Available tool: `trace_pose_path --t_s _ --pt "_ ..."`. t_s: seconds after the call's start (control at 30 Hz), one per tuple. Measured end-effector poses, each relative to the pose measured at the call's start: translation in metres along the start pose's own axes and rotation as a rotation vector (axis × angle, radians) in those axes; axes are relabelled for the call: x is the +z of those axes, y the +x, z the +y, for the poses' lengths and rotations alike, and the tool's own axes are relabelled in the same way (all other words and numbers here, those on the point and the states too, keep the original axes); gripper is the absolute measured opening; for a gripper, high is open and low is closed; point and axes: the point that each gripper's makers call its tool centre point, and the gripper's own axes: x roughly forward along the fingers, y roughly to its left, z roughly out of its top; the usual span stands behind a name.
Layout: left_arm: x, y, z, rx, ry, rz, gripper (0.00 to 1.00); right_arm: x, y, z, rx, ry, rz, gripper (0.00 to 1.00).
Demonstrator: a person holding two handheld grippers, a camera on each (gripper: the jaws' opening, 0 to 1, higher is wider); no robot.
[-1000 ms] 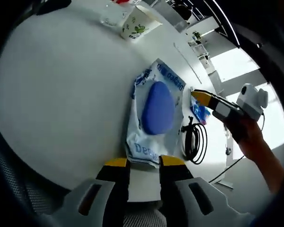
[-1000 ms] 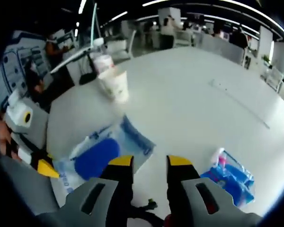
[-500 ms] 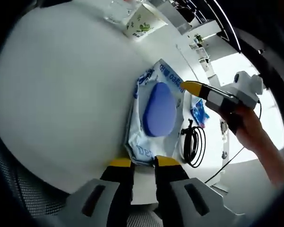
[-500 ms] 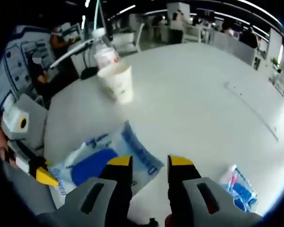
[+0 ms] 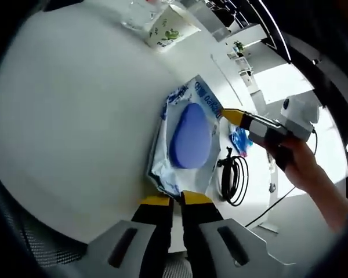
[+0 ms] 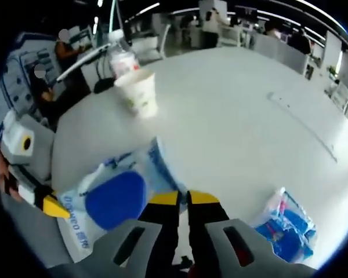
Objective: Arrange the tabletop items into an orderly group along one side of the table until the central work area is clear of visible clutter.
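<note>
Both grippers, left gripper [image 5: 173,200] and right gripper [image 6: 182,198], clench opposite edges of the wet-wipes pack [image 5: 188,139] at frame centre; paper cup [image 5: 169,26] upper centre, cable [image 5: 235,178] unsorted.

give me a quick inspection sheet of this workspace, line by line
surface: white table, mostly bare in the middle.
job's things: wipes pack with blue lid lying flat near the table's edge; paper cup upright, plastic bottle just behind it; small blue packet lying apart from the pack.
clutter: nothing seen beyond those.
grippers: left gripper jaws nearly together at one end of the pack; right gripper jaws nearly together at the other end. Whether either pinches the wrapper cannot be told.
cables: black cable coil beside the pack.
surroundings: open office with desks, chairs, ceiling lights, people in the distance.
</note>
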Motion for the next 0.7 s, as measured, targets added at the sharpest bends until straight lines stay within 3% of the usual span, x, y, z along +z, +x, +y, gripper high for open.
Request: trace_pose_path --t_s 0.23,0.7 --pt "0.009 -0.011 0.006 -0.004 -0.006 -0.012 0.00 -0.004 -0.009 0.001 -0.007 0.005 -0.008 0.00" --pt "0.059 -0.042 0.042 0.053 0.030 -0.072 0.00 -0.026 -0.018 0.030 -0.001 0.028 0.001 0.00"
